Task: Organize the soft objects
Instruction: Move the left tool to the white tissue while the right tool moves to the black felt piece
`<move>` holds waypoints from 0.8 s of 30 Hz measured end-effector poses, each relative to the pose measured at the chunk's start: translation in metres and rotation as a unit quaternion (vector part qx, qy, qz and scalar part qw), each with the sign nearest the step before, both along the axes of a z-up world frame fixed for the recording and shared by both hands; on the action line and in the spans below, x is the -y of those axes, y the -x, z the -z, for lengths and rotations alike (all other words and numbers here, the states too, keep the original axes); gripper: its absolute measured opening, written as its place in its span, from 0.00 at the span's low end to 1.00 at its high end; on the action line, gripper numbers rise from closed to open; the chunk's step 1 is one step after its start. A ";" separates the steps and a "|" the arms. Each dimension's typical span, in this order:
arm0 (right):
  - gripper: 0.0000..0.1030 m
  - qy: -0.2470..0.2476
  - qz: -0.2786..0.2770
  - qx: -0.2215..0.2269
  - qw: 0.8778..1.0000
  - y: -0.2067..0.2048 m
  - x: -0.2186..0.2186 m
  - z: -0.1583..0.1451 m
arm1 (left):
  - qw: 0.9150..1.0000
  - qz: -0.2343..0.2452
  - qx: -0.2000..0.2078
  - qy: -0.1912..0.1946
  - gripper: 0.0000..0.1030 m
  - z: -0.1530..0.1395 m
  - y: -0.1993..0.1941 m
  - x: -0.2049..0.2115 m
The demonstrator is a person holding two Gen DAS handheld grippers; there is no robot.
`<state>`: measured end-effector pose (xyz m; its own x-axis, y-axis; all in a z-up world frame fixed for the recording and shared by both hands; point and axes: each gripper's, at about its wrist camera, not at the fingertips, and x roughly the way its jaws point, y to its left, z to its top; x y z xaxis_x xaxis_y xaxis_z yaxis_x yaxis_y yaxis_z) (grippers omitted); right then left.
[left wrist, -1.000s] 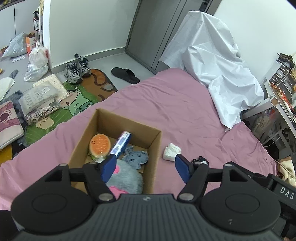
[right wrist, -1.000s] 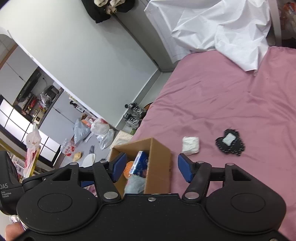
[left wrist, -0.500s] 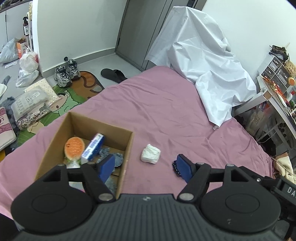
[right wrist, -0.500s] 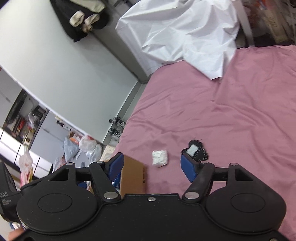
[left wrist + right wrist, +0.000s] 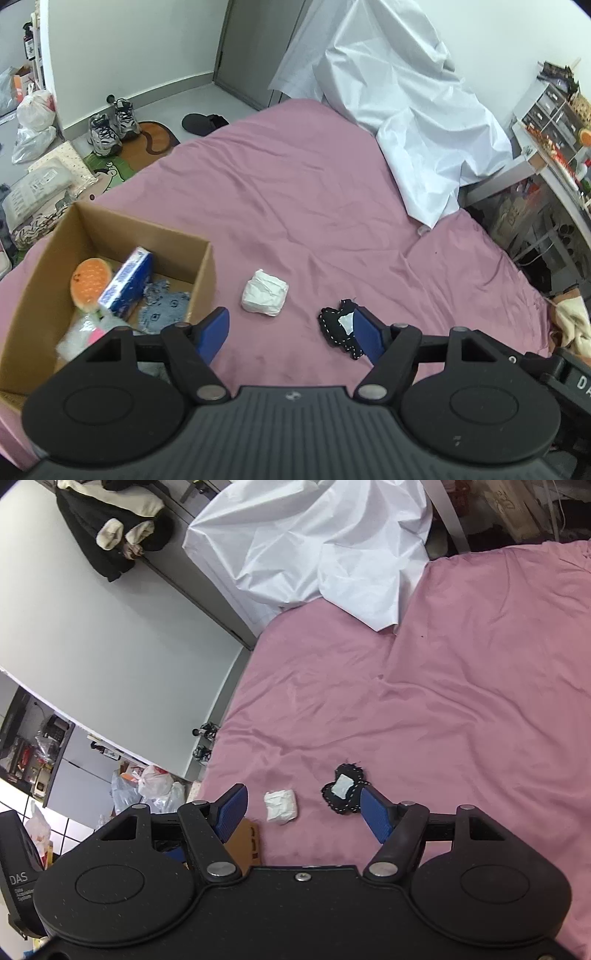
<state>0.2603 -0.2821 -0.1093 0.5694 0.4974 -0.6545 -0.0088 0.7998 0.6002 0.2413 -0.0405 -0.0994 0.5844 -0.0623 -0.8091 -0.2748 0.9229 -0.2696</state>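
Showing "DAS" beside right claw (image 5: 301,814)

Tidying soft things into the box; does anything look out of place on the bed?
Two items lie loose on the pink bedsheet outside the cardboard box: a white crumpled wad and a black pouch beside it.

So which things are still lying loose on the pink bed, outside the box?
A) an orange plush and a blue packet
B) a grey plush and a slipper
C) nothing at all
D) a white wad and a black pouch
D: the white wad and the black pouch lie on the bed, beside the box.
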 end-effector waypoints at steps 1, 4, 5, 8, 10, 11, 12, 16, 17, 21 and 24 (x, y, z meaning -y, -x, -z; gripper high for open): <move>0.65 0.000 0.001 -0.002 1.000 -0.001 0.000 0.001 | 1.000 0.001 -0.002 -0.002 0.70 0.002 -0.003 0.001; 0.65 0.002 0.004 -0.007 1.000 -0.005 0.001 0.006 | 1.000 0.001 -0.007 -0.005 0.70 0.011 -0.013 0.005; 0.65 0.003 0.005 -0.009 1.000 -0.006 0.001 0.008 | 1.000 0.001 -0.008 -0.007 0.70 0.013 -0.015 0.007; 0.65 0.004 0.006 -0.017 1.000 -0.012 0.000 0.015 | 1.000 0.004 -0.014 -0.016 0.70 0.023 -0.025 0.012; 0.66 0.005 0.011 -0.028 1.000 -0.017 -0.001 0.023 | 1.000 0.007 -0.016 -0.023 0.70 0.029 -0.032 0.015; 0.65 0.005 0.014 -0.033 0.999 -0.020 -0.001 0.028 | 0.999 0.009 -0.017 -0.027 0.70 0.032 -0.035 0.017; 0.65 0.006 0.017 -0.039 0.999 -0.023 -0.001 0.033 | 0.999 0.011 -0.019 -0.030 0.70 0.035 -0.038 0.019; 0.65 -0.003 0.033 -0.054 0.998 -0.033 0.002 0.047 | 0.999 0.017 -0.027 -0.042 0.69 0.046 -0.050 0.025; 0.65 -0.005 0.037 -0.056 0.998 -0.034 0.003 0.049 | 0.998 0.019 -0.028 -0.044 0.69 0.048 -0.052 0.026; 0.65 -0.014 0.048 -0.060 0.997 -0.035 0.007 0.056 | 0.997 0.027 -0.033 -0.059 0.67 0.060 -0.063 0.032; 0.65 -0.019 0.056 -0.067 0.996 -0.037 0.010 0.062 | 0.997 0.032 -0.038 -0.065 0.67 0.067 -0.070 0.033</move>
